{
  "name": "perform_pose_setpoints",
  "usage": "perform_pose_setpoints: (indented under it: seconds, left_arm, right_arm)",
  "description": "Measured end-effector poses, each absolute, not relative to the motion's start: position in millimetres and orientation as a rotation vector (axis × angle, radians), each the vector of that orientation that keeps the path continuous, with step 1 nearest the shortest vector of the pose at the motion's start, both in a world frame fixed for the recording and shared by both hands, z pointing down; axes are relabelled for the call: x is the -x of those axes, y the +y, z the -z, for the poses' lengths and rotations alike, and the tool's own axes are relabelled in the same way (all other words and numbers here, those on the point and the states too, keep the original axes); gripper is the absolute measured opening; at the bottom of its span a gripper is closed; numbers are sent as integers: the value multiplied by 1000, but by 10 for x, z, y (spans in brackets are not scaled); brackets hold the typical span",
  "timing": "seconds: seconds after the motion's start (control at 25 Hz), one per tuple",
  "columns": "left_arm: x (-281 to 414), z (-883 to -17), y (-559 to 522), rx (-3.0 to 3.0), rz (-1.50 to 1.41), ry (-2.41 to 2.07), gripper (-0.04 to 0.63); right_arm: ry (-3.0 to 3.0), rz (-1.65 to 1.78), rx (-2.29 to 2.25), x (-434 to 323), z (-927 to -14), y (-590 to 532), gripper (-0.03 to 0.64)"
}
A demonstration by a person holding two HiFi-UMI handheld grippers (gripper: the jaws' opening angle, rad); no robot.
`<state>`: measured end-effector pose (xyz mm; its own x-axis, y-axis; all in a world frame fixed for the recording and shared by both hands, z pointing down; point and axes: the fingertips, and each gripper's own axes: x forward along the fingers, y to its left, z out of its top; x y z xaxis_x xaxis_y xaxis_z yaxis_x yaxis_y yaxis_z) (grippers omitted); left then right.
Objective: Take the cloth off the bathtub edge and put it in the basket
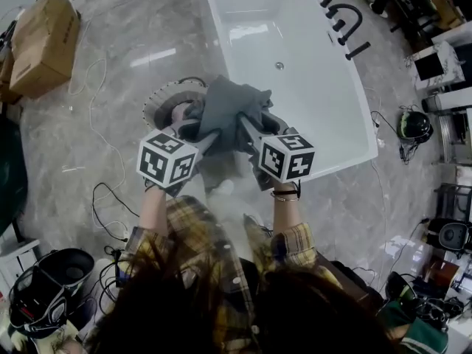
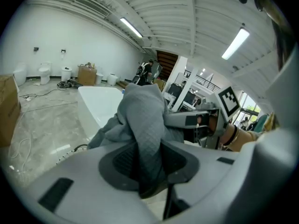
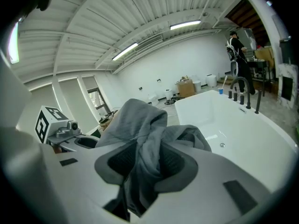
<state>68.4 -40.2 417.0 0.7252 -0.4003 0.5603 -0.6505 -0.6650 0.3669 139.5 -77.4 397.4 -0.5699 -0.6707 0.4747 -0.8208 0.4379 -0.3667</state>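
Both claws are pinching the grey cloth [image 1: 230,105]. The left gripper [image 2: 148,164] clamps a quilted fold between its dark pads, and the right gripper [image 3: 145,164] clamps another bunch. The only print in sight is the black-and-white squares on the marker cubes [image 1: 168,161].

In the head view the cloth hangs bunched between the two, at 3 o'clock of the round basket [image 1: 164,94]. It covers that side of the rim and the bathtub [image 1: 317,94] corner; whether it touches either is hard to say. The jaw tips are buried under fabric there.

Of the gripper views, only the right shows the black taps [image 3: 240,94] and drain [image 3: 222,145]. The left has a cardboard box [image 2: 8,108], cut off at 9 o'clock.
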Motion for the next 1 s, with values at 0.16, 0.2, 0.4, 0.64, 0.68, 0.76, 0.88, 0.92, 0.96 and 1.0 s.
perform_pose_setpoints:
  seconds: [0.16, 0.2, 0.4, 0.64, 0.68, 0.76, 0.88, 0.92, 0.96, 1.0]
  left_arm:
    - [-288, -4142, -600, -2352, -571, -845, 123]
    - [-188, -4135, -657, -2348, -564, -856, 123]
    - [299, -4124, -945, -2314, -549, -882, 123]
    - [835, -4170, -1309, -2279, -569, -888, 123]
    - [921, -4185, -1361, -2273, -576, -891, 123]
    - [1091, -4228, -1457, -2263, -593, -894, 123]
    - [1336, -4324, -1580, -2245, -613, -888, 123]
    - [1405, -4365, -1615, -2238, -621, -885, 123]
    - [1464, -4409, -1648, -2232, -631, -881, 123]
    - [1512, -4457, -1678, -2227, -641, -875, 123]
  right_arm:
    - [-2454, -812, -1239, -979, -3934, -999, 143]
    - [-2460, -805, -1228, -876, -3923, -1060, 143]
    - [-2460, -795, -1181, -373, -3904, -1363, 143]
    - [-2455, -836, -1138, 171, -3968, -1735, 143]
    - [-2454, -844, -1132, 257, -3989, -1789, 143]
    - [-2450, -860, -1121, 431, -4044, -1893, 143]
    - [-2441, -887, -1110, 674, -4152, -2019, 143]
    - [-2437, -897, -1108, 741, -4198, -2052, 143]
    - [-2431, -907, -1107, 797, -4248, -2083, 144]
    - [-2424, -919, -1105, 843, -4304, -2112, 143]
